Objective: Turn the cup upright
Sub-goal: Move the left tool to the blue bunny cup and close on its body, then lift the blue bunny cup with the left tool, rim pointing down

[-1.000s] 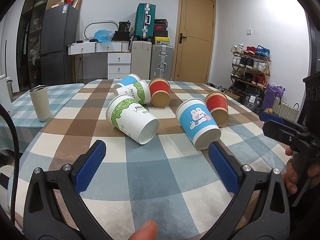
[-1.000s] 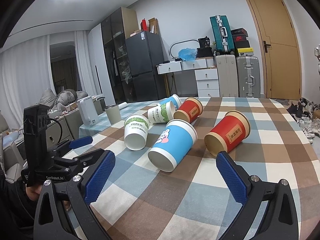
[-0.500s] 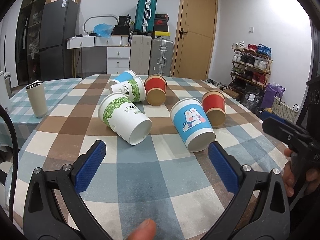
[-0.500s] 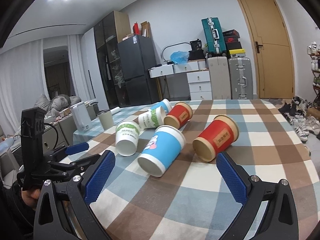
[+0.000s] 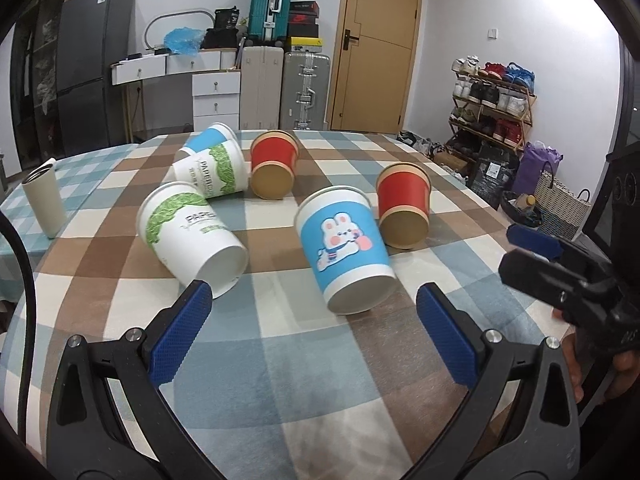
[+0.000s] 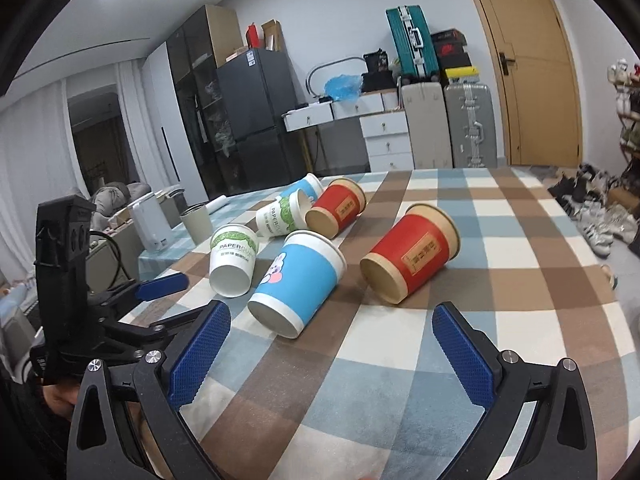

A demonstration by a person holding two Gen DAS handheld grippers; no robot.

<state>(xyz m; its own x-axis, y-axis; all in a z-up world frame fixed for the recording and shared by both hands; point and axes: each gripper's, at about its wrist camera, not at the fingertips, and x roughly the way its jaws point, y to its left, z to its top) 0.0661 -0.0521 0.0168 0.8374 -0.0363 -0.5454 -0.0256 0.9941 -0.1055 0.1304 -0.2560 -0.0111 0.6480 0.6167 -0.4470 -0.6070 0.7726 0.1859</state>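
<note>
The far blue paper cup (image 5: 208, 138) is mostly hidden behind the far green-leaf paper cup (image 5: 212, 172), and the print on the near red paper cup (image 6: 412, 258) is too small to read. Six paper cups lie on their sides on the checked tablecloth (image 5: 304, 368).

The blue rabbit cup (image 5: 346, 248) lies nearest, its bottom toward both cameras. The left gripper (image 5: 310, 332) is spread wide with nothing between its ribbed blue pads (image 5: 180, 338); the rabbit cup lies just beyond them, right of centre, apart from both. The near green-leaf paper cup (image 5: 192, 232) lies by the left pad.

The right gripper (image 6: 332, 356) is also wide open and empty; the rabbit cup lies just beyond its left pad, the near red cup further right. The far red paper cup (image 5: 274, 164) lies behind. A smooth beige tumbler (image 5: 42, 204) stands upright at far left.
</note>
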